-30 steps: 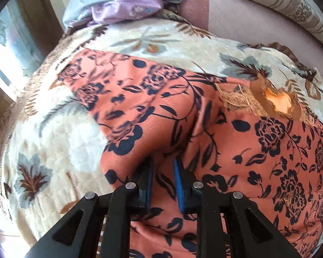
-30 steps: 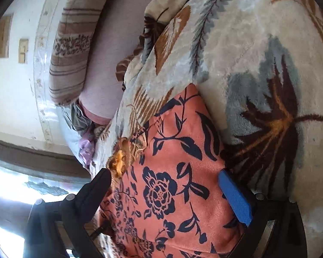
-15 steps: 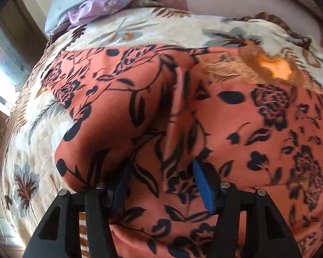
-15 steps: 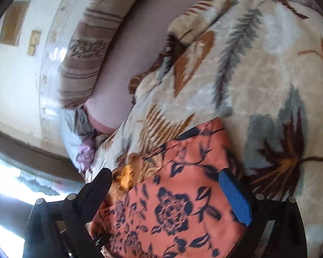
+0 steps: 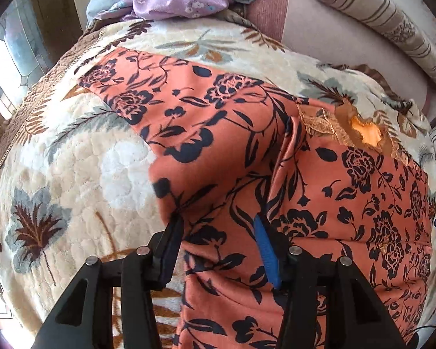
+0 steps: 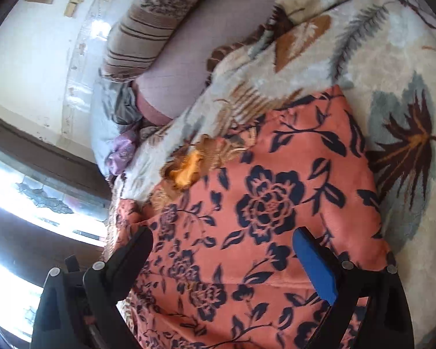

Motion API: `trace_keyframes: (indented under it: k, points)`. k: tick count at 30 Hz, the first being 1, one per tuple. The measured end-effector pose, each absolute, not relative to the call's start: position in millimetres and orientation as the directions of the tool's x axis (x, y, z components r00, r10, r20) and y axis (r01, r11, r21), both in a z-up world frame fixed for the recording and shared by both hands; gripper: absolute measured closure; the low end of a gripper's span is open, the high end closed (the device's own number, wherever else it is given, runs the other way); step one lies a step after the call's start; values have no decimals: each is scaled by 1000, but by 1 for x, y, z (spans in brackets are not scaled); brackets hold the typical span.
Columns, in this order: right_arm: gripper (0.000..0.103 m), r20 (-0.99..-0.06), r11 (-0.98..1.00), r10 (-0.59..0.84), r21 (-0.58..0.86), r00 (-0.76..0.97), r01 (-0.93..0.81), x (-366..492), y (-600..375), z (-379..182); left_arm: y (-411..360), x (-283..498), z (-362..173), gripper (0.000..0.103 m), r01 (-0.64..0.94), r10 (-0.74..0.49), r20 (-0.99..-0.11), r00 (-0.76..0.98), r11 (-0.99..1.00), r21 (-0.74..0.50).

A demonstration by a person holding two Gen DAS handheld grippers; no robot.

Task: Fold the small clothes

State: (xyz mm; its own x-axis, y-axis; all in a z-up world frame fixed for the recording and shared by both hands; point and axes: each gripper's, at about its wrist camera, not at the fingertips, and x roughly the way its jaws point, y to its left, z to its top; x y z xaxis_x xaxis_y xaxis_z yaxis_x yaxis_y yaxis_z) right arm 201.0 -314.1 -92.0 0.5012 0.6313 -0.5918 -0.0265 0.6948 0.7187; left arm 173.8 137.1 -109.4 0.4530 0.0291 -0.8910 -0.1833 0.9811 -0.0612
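Left gripper (image 5: 218, 241): jaws apart, just been closing, straddling raised edge of orange floral garment (image 5: 276, 151), not pinching. Right gripper (image 6: 226, 257): jaws wide apart over same garment, empty. Garment lies spread on floral blanket (image 5: 72, 174). Step: likely first fold. Next: clamp edge, carry across.

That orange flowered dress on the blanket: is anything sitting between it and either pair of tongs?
Nothing visible. The left tongs and right tongs both stand open right over the orange flowered dress, which lies on the leaf-print blanket with nothing lying on it.
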Motion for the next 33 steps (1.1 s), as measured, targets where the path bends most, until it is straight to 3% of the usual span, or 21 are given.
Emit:
trace_keyframes:
  k: [3, 9, 11, 15, 21, 25, 27, 28, 29, 33]
  points:
    - [4, -634, 736, 613, 675, 472, -49, 183, -292, -95, 166, 162, -104, 40, -226, 5, -861, 509, 966, -127]
    - [4, -664, 735, 632, 677, 398, -37, 149, -265, -139, 278, 170, -125, 34, -412, -276, -735, 620, 682, -604]
    - [4, -650, 742, 623, 667, 435, -66, 140, -263, -143, 306, 184, -137, 34, -439, -345, -681, 646, 562, -701]
    - [4, -647, 760, 602, 644, 469, -87, 132, -260, -145, 340, 222, -141, 34, -446, -341, -638, 691, 493, -747]
    - [4, -668, 842, 513, 512, 539, -168, 119, -239, -147, 378, 272, -164, 35, -509, -307, -636, 708, 402, -761]
    - [4, -665, 844, 508, 511, 547, -163, 120, -241, -148, 388, 287, -163, 35, -502, -276, -628, 728, 409, -762]
    - [4, -659, 841, 513, 516, 550, -166, 120, -242, -149, 392, 293, -164, 48, -527, -247, -660, 710, 435, -730]
    - [4, -658, 840, 513, 516, 551, -166, 119, -242, -149, 394, 297, -165, 81, -556, -224, -701, 678, 468, -687]
    - [4, -657, 840, 513, 516, 553, -166, 119, -242, -149, 396, 301, -167, 98, -581, -210, -740, 639, 499, -643]
    - [4, -652, 838, 514, 520, 557, -166, 118, -243, -150, 394, 293, -134, 98, -568, -119, -746, 655, 573, -590]
